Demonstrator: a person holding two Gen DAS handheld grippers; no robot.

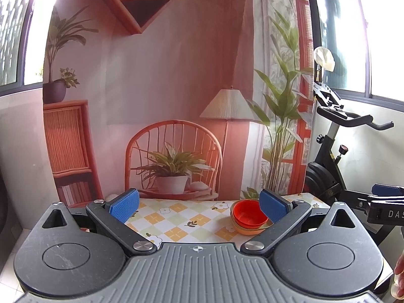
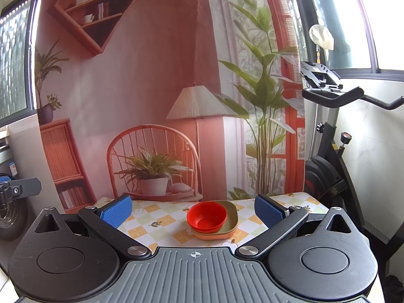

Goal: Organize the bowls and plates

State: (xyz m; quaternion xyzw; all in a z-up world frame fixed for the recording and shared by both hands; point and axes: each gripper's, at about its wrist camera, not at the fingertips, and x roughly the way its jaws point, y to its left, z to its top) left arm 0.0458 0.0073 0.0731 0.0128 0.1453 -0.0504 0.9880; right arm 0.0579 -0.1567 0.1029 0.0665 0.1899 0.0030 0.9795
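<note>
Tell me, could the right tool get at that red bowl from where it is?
Probably yes. The right tool is open, the red bowl sits straight ahead between its fingers atop the stacked plates, and nothing lies between.

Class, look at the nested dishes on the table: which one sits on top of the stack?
The red bowl. It is round and rests inside the olive-green squarish dish, which in turn sits in the orange dish at the bottom.

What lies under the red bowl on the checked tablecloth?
The red bowl sits nested in an olive-green dish, which rests on an orange dish. Anything further beneath, and the dishes' floors, are covered.
</note>
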